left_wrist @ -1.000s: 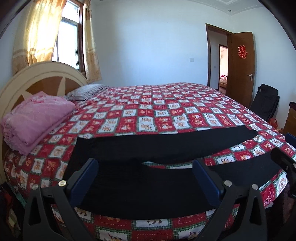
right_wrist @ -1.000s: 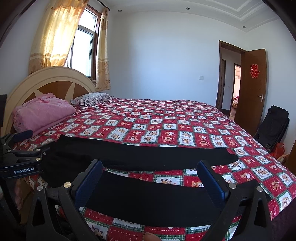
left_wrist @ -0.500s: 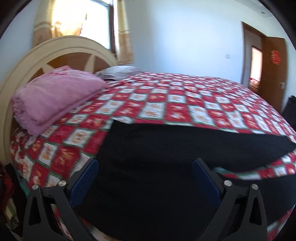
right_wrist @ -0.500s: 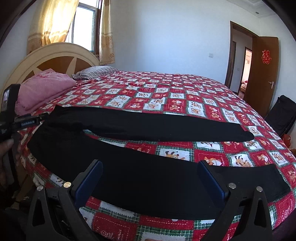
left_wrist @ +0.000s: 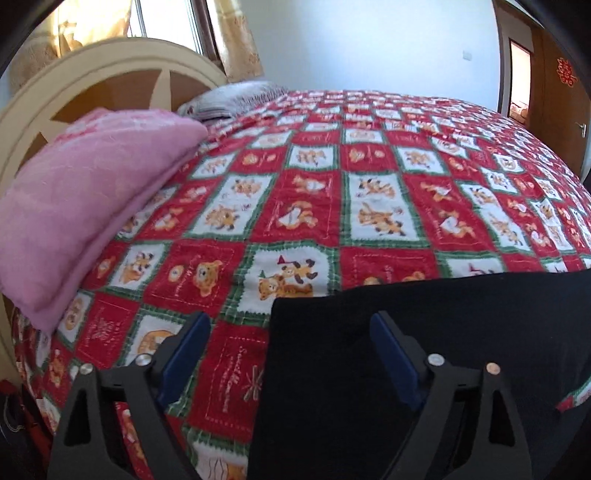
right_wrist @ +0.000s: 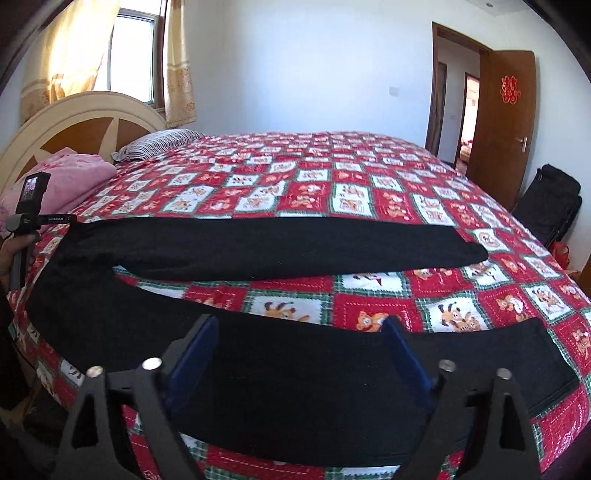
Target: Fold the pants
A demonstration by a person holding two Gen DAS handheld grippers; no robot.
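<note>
Right wrist | black knit pants [right_wrist: 295,387] flat on quilted bedspread [right_wrist: 369,192] | both jaws closing, parted, empty

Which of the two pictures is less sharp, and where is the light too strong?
Left wrist view: softer, the folded pink blanket looks smeared, and the window is washed out. Right wrist view: sharp, the black pants lose detail, and the fisheye bends the red patterned bedspread.

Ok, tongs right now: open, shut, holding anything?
Left tongs: open, just been closing, over the black pants edge.
Right tongs: open, just been closing, above a leg.
</note>
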